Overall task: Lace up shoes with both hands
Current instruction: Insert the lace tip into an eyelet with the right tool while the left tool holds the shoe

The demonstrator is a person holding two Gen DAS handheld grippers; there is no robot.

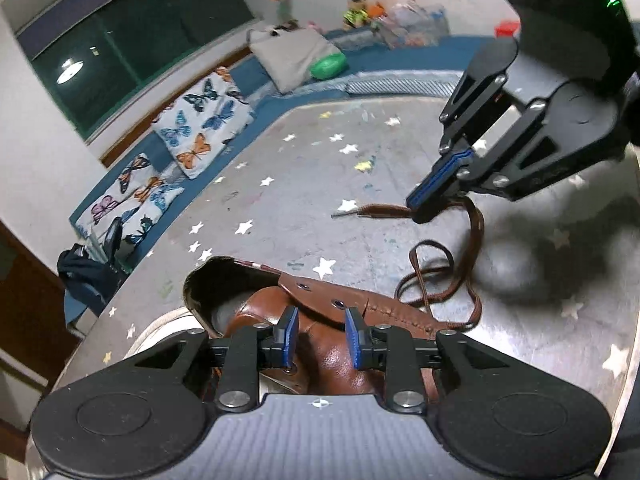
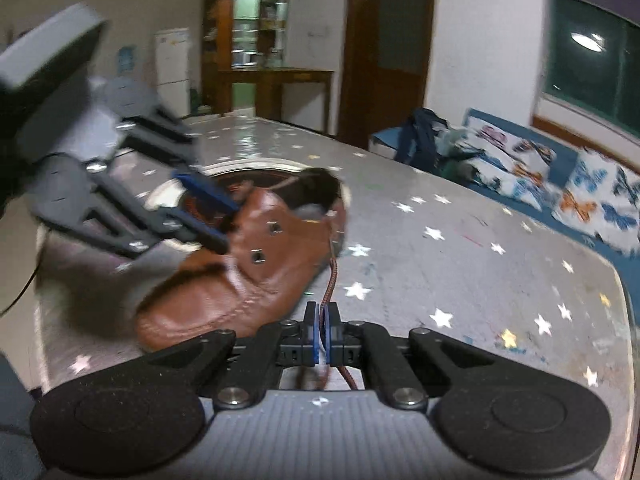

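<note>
The right gripper [image 2: 322, 330] has its jaws pinched fully together on a brown shoelace [image 1: 384, 211], near its loose end; the lace tip pokes out past the pads, and the rest trails back in a slack loop to the shoe. The left gripper [image 1: 321, 334] has its jaws partly apart, straddling the tongue and eyelet flaps of a brown leather shoe [image 2: 256, 256]. Its blue pads [image 1: 291, 330] sit on either side of the leather, but I cannot tell whether they actually press on it. The shoe lies on a silvery table [image 1: 400, 160] scattered with star stickers.

From here, the likeliest trouble is the lace slipping out of the thin pinch if the right hand pulls hard while the loop snags on itself. The shoe could also slide or tip if the left jaws are not truly bracing it. The tip looks frayed, so threading it through a small eyelet [image 2: 258, 257] may fail.

The shoe's toe is hidden under the left gripper in its own view. The right wrist view is blurred, so which eyelets are already laced is unclear.
</note>
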